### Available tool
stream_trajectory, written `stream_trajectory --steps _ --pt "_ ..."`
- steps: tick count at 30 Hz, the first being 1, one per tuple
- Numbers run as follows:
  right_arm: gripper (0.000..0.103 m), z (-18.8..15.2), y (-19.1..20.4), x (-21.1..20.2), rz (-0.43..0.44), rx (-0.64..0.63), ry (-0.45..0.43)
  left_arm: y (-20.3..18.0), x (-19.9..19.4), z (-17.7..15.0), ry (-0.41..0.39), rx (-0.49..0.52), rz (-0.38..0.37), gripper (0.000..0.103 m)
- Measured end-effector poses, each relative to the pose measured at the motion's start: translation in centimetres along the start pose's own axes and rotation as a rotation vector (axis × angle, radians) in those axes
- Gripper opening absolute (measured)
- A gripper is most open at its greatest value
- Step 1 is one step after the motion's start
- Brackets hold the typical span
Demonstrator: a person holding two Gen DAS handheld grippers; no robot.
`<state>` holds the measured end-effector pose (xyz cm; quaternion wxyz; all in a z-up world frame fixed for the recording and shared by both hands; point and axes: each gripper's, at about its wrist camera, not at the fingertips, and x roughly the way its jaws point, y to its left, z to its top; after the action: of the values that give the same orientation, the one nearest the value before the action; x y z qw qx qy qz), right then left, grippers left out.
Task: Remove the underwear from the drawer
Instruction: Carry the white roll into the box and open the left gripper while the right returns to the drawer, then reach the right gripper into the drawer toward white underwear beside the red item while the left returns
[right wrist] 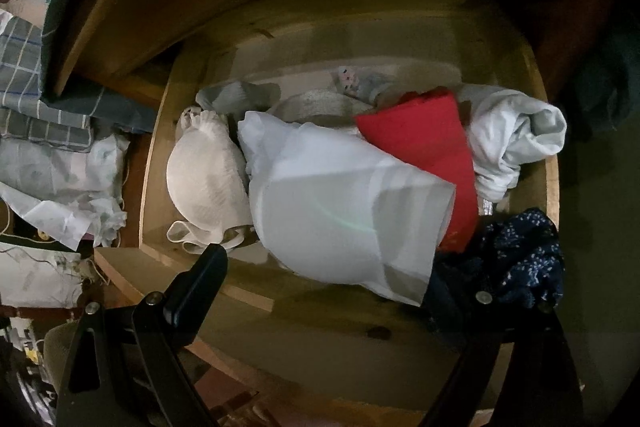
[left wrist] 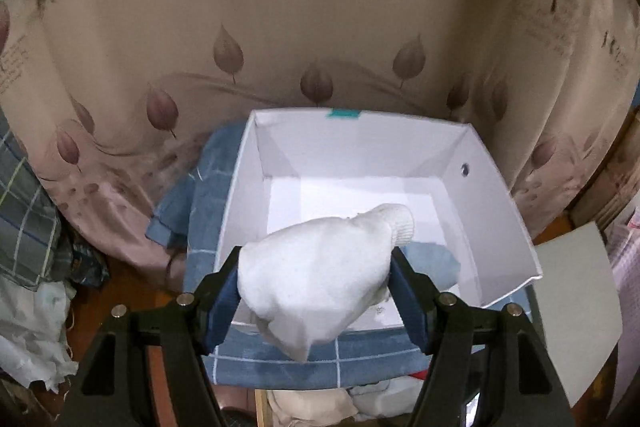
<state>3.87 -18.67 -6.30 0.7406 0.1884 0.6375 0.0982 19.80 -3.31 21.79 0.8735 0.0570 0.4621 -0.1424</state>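
In the left wrist view my left gripper [left wrist: 316, 287] is shut on a white bundled garment [left wrist: 320, 271] and holds it over the near edge of a white cardboard box [left wrist: 500, 211]. A pale blue garment [left wrist: 436, 263] lies inside the box. In the right wrist view my right gripper [right wrist: 340, 275] is open above the open wooden drawer [right wrist: 160, 155]. The drawer holds a white bra [right wrist: 208, 179], a large white garment [right wrist: 344, 211], a red garment [right wrist: 436, 147], a crumpled white garment [right wrist: 516, 135] and a dark blue dotted garment [right wrist: 520, 259] over its right finger.
The box sits on a blue checked cloth [left wrist: 288, 363] in front of a leaf-print bedsheet [left wrist: 320, 27]. Crumpled white cloth [left wrist: 28, 339] lies at left. In the right wrist view, checked fabric and paper [right wrist: 48, 155] pile left of the drawer.
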Motion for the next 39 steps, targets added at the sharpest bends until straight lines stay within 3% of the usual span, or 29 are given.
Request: stream_trajectory --steps 6,11,18,25,30,34,39 --pt "0.091 0.0 0.5 0.3 -0.013 -0.025 0.005 -0.7 3.1 0.2 0.040 0.025 0.042 0.071" --pt "0.091 0.0 0.7 0.1 -0.010 -0.033 0.000 -0.3 4.7 0.0 0.078 -0.009 0.029 0.073" --pt "0.091 0.1 0.9 -0.3 0.033 -0.032 -0.021 -0.5 5.2 -1.2 0.101 0.017 0.018 0.074" --pt "0.091 0.3 1.0 -0.4 0.038 -0.042 -0.024 -0.5 4.4 -1.0 0.085 0.016 0.025 0.076" --pt "0.091 0.4 0.7 -1.0 0.058 -0.038 -0.040 -0.2 2.3 -2.2 0.050 -0.003 -0.014 0.076" --pt "0.091 0.5 0.7 -2.0 0.094 -0.046 -0.071 0.2 0.0 -4.7 0.027 -0.002 -0.014 0.076" --pt "0.091 0.7 1.8 -3.5 0.062 -0.146 -0.125 0.6 -2.0 -9.0 0.014 0.016 -0.020 0.076"
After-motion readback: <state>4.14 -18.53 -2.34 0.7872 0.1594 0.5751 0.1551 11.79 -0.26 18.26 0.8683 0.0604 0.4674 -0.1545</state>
